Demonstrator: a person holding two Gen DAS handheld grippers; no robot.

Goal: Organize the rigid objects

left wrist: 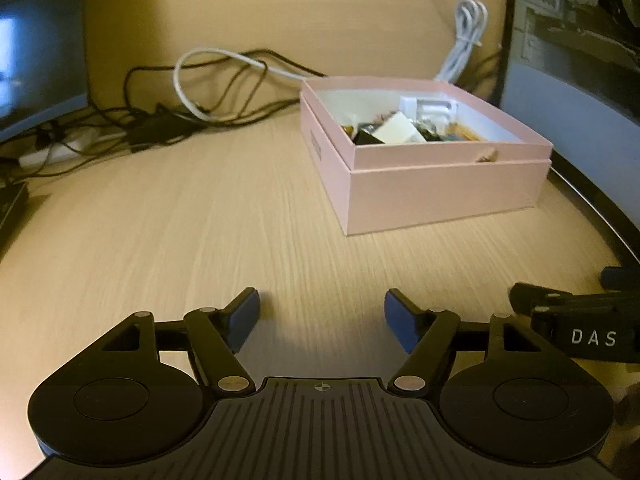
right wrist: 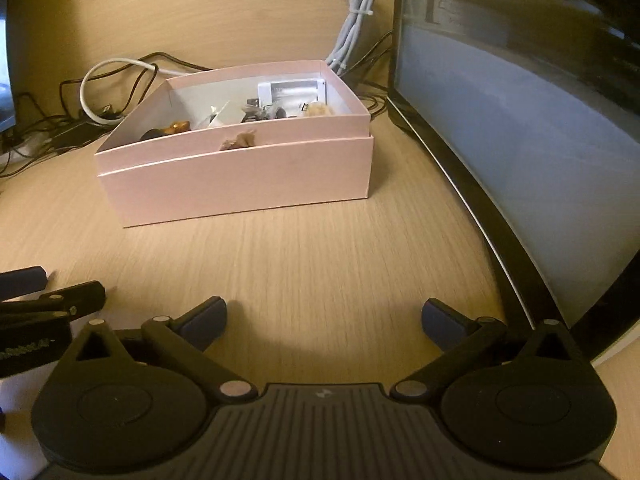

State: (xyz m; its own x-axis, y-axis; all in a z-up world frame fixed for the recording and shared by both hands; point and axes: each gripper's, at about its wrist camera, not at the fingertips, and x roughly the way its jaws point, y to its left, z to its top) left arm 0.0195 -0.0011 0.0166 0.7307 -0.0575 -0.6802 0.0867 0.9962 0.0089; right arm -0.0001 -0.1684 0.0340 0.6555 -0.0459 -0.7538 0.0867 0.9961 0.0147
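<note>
- Your left gripper (left wrist: 322,318) and right gripper (right wrist: 324,322) are both spread wide, holding nothing, low over the surface (left wrist: 200,220) short of the pink box (right wrist: 240,180).
- Small rigid items (right wrist: 256,114) already sit inside the box, so sorting looks nearly done.

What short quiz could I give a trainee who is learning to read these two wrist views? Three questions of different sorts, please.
1. True or false: the left gripper holds something.
2. Where do the small things lie? A) inside the pink box B) on the bare table C) on the monitor
3. Fill in: behind the box lie tangled ___.

Key: 1 false, its jaws are open and empty, as are the right gripper's; 2 A; 3 cables.
</note>
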